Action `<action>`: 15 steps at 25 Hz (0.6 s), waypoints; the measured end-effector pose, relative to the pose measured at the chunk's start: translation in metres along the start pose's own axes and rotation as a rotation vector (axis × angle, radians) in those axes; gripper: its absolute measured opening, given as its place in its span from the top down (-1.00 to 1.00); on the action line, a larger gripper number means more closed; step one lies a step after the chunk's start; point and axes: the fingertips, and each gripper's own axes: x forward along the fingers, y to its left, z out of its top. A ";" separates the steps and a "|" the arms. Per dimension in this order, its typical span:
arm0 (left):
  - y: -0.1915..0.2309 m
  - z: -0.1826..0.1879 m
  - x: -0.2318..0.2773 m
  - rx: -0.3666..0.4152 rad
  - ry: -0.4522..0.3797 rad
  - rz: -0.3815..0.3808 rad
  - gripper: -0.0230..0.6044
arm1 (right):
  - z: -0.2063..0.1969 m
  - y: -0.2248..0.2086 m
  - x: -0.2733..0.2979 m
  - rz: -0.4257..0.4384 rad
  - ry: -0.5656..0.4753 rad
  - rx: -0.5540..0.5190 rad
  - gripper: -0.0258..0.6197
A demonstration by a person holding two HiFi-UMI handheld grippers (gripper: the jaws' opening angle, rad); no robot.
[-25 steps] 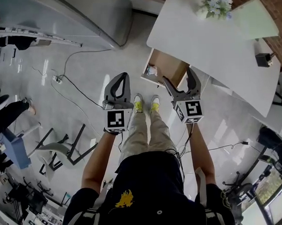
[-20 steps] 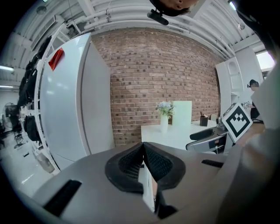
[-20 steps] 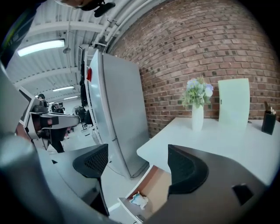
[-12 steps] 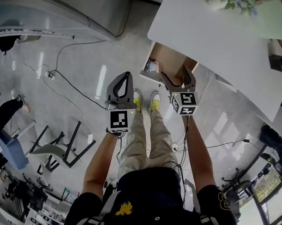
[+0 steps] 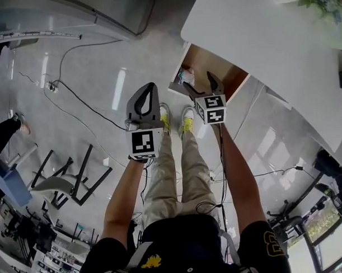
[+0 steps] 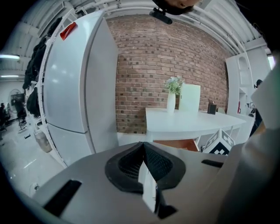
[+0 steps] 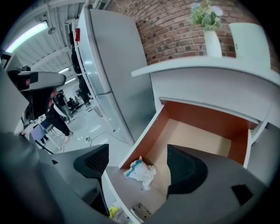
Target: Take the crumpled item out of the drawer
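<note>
The crumpled item (image 7: pixel 141 170), a white and pale blue wad, lies in the front left corner of the open wooden drawer (image 7: pixel 199 133) under the white table (image 5: pixel 257 40). In the head view the crumpled item (image 5: pixel 186 76) shows at the drawer's (image 5: pixel 213 64) near corner. My right gripper (image 5: pixel 199 83) hangs open just above the drawer's front, and in its own view its jaws (image 7: pixel 138 164) stand wide on either side of the wad, above it and not touching. My left gripper (image 5: pixel 148 90) is shut and empty, out over the floor left of the drawer, its fingertips (image 6: pixel 143 162) pressed together.
A tall grey fridge (image 6: pixel 74 78) stands left of the table. A vase of flowers (image 6: pixel 173 94) sits on the tabletop. A black cable (image 5: pixel 86 111) runs across the glossy floor, and a black-legged stool (image 5: pixel 72 181) stands at the left. The person's feet (image 5: pixel 176 120) are below the drawer front.
My right gripper has moved forward and up from beside the drawer to over its front corner, still open. The left gripper has held its place, shut.
</note>
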 end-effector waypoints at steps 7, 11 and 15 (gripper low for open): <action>-0.001 -0.029 0.005 -0.027 0.029 0.010 0.87 | -0.059 -0.016 0.063 -0.025 0.178 0.035 -0.26; -0.003 -0.036 0.007 -0.040 0.031 0.017 0.87 | -0.089 -0.015 0.088 0.004 0.276 0.034 -0.26; -0.004 -0.036 0.005 -0.043 0.035 0.016 0.87 | -0.109 0.000 0.094 0.063 0.410 -0.008 0.16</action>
